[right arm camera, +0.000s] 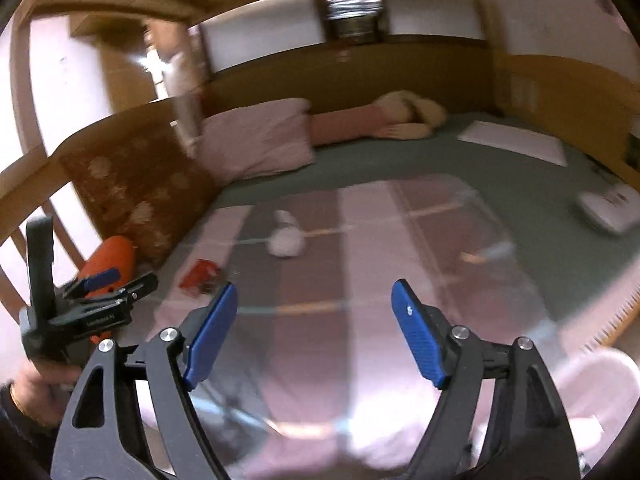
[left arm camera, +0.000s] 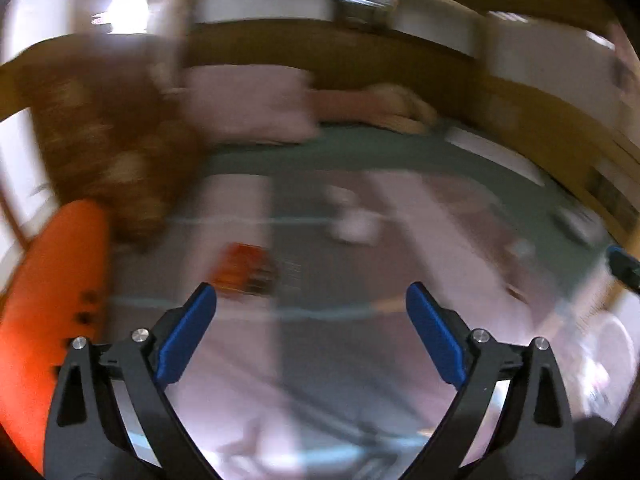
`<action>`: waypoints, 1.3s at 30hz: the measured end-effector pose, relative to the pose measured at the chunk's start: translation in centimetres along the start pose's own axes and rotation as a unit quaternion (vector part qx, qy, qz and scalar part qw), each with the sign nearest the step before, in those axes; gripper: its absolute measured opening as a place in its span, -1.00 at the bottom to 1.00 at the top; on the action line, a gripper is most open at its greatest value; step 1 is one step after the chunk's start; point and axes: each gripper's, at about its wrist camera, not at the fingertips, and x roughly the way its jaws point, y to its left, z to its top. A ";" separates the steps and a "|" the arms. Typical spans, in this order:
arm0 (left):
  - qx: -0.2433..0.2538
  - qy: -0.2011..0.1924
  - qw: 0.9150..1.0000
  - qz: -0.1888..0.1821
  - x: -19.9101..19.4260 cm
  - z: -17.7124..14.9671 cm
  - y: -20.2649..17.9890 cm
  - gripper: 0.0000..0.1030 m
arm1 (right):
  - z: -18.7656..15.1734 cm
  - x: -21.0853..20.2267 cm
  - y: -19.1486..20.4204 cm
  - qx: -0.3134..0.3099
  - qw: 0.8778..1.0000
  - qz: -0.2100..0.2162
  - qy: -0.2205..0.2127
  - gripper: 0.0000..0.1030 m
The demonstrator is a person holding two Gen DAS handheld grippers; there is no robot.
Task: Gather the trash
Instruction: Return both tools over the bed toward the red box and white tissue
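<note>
Both views look over a bed with a pink and grey checked blanket (right arm camera: 360, 280). A red wrapper (left arm camera: 246, 268) lies on the blanket just ahead of my left gripper (left arm camera: 311, 298), which is open and empty; it also shows in the right wrist view (right arm camera: 200, 274). A crumpled white wad (right arm camera: 285, 240) lies further up the blanket; it also shows in the left wrist view (left arm camera: 354, 226). A small stick-like scrap (right arm camera: 486, 254) lies to the right. My right gripper (right arm camera: 314, 294) is open and empty above the blanket. The left gripper (right arm camera: 110, 282) appears at the left, held in a hand.
An orange object (left arm camera: 48, 320) stands at the bed's left edge beside a brown patterned cushion (right arm camera: 140, 188). A pink pillow (right arm camera: 256, 140) and plush toy (right arm camera: 404, 120) lie at the head. White paper (right arm camera: 516, 140) and a white device (right arm camera: 612, 204) lie on the green sheet at the right.
</note>
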 end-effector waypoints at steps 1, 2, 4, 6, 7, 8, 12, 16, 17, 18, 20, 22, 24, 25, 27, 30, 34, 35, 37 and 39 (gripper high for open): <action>-0.010 -0.008 1.000 0.022 0.5 -0.1 1.8 0.85 | 0.8 0.9 0.7 -0.003 1.000 0.003 -0.002 0.59; -0.013 0.000 0.999 0.041 1.0 -0.1 3.2 0.85 | 1.7 2.3 1.8 -0.008 1.000 0.007 -0.005 0.63; -0.020 0.022 0.998 0.054 1.9 0.1 4.7 0.85 | 2.3 4.5 3.1 -0.011 1.000 0.001 -0.007 0.69; -0.027 0.026 0.998 0.044 1.9 0.2 4.9 0.85 | 1.1 6.8 3.5 -0.009 1.000 0.002 -0.017 0.70; -0.029 0.028 0.998 0.038 1.9 0.1 4.9 0.85 | 0.3 7.8 3.5 -0.013 1.000 -0.006 -0.011 0.70; -0.026 0.028 0.999 0.034 1.9 0.1 4.7 0.85 | -0.6 9.3 3.2 -0.018 0.999 -0.033 0.030 0.70; 0.001 0.031 0.999 0.036 1.6 -0.3 3.1 0.85 | -0.6 9.5 1.3 0.065 0.996 0.022 0.060 0.70; -0.005 0.038 0.999 0.037 2.4 -0.6 2.8 0.85 | -0.7 9.4 0.6 0.056 0.996 -0.007 0.064 0.70; -0.003 0.042 0.998 0.038 2.6 -0.6 2.7 0.85 | -0.7 9.5 0.5 0.060 0.996 -0.005 0.067 0.70; 0.003 0.045 0.998 0.039 3.0 -0.7 2.6 0.85 | -0.8 9.7 0.5 0.060 0.996 -0.006 0.070 0.70; 0.024 0.053 0.997 0.046 4.1 -0.6 2.4 0.85 | -0.8 10.0 0.8 0.049 0.996 -0.011 0.075 0.70; 0.031 0.064 0.997 0.041 5.5 -0.5 2.7 0.87 | -0.8 10.8 1.3 0.038 0.996 -0.013 0.078 0.70; 0.028 0.075 0.996 0.033 7.0 -0.3 3.4 0.88 | -0.4 12.4 2.1 0.018 0.997 -0.016 0.078 0.70; 0.028 0.079 0.996 0.032 7.8 -0.3 3.7 0.88 | -0.1 13.6 2.8 0.003 0.997 -0.017 0.078 0.70; 0.031 0.089 0.995 0.032 10.0 -0.3 4.7 0.88 | 0.2 15.5 3.4 -0.013 0.997 -0.018 0.077 0.70; 0.030 0.107 0.994 0.025 13.1 -0.6 6.0 0.88 | 0.7 19.2 3.7 -0.024 0.995 -0.025 0.089 0.70; 0.036 0.113 0.993 0.021 16.3 -0.6 6.5 0.88 | 1.1 25.1 4.3 -0.041 0.993 -0.035 0.105 0.70; 0.042 0.113 0.993 0.019 17.1 -0.5 6.5 0.88 | 1.1 26.2 4.4 -0.048 0.992 -0.042 0.106 0.70; 0.053 0.112 0.992 0.013 18.3 -0.4 6.4 0.88 | 1.1 29.2 4.3 -0.062 0.990 -0.057 0.117 0.70; 0.061 0.117 0.991 0.009 19.7 -0.3 6.4 0.88 | 1.1 31.1 4.0 -0.063 0.988 -0.067 0.120 0.70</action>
